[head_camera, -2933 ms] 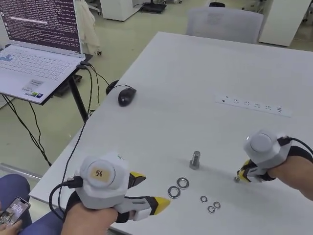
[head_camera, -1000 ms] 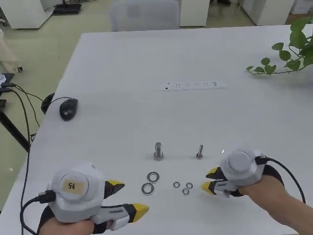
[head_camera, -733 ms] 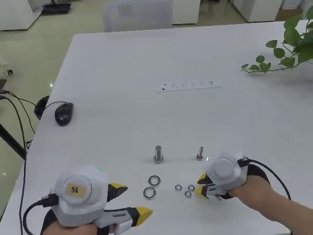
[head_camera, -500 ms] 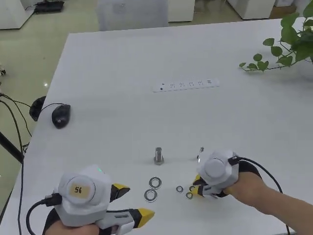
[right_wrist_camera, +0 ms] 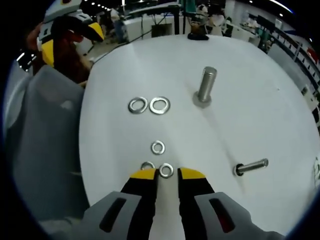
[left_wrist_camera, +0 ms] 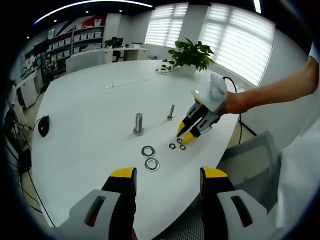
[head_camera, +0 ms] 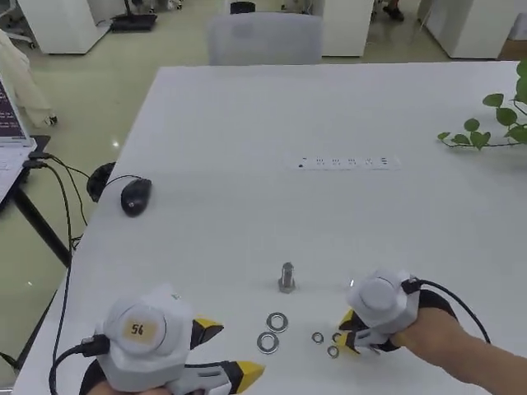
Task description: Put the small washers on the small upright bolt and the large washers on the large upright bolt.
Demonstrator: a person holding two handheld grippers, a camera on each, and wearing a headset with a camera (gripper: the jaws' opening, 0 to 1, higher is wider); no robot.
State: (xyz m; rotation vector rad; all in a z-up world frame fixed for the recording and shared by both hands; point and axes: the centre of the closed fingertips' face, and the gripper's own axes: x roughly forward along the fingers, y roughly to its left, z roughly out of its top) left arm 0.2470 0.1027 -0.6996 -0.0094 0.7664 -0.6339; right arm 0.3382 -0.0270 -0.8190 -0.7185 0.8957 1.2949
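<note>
Straddling small washer (right_wrist_camera: pixel 166 170) with my right gripper (right_wrist_camera: pixel 168 176), jaws narrowly apart; pinch rim squarely, tips low; small bolt (right_wrist_camera: pixel 252 166) at 3 o'clock; left gripper (left_wrist_camera: pixel 167 173) wide apart.

- In my head view, the right hand-held gripper (head_camera: pixel 344 332) hides most of the small bolt (head_camera: pixel 352 285).
- In the right gripper view, one small washer (right_wrist_camera: pixel 147 165) sits half under a jaw.
- The plant (head_camera: pixel 494 123) is cut off at the edge.

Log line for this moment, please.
left gripper: open, hovering | right gripper: open, jaws at a small washer | large washers: flat on table | large bolt, small bolt: bare
</note>
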